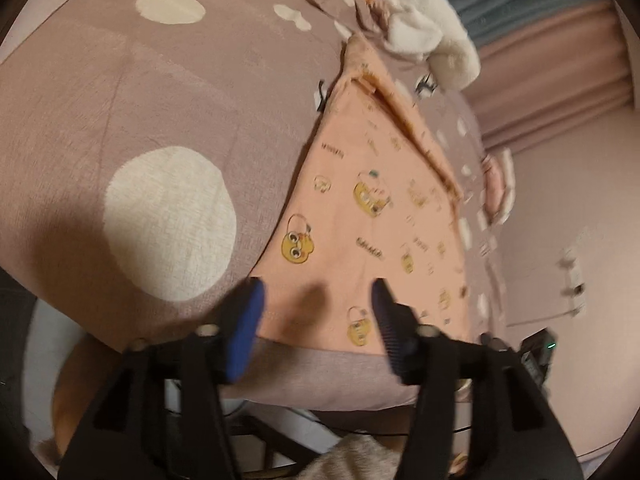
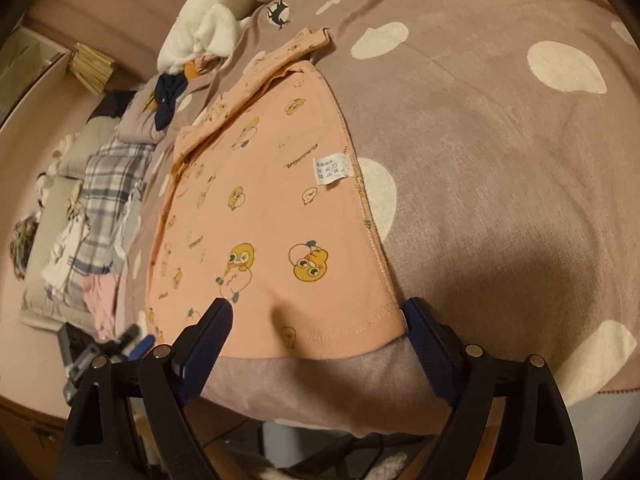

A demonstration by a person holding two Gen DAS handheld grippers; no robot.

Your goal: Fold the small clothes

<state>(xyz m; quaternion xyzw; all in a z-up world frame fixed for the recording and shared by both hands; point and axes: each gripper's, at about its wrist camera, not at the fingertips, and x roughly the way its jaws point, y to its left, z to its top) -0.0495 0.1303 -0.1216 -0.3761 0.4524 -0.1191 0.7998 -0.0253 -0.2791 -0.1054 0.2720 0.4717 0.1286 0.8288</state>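
The shirt (image 2: 272, 208) lies flat on the bedcover (image 2: 500, 168), with a plush (image 2: 216, 12) beyond its far end.

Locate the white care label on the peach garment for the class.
In the right wrist view, the care label sits at the peach garment's right-hand seam, beside a cream spot on the bedcover.

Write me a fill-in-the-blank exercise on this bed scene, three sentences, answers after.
1. The peach garment lies flat on a bedspread printed with large white ____.
2. The jaws of the right gripper stand ____ over its hem.
3. A white ____ label is sewn at its side seam.

Answers: dots; open; care
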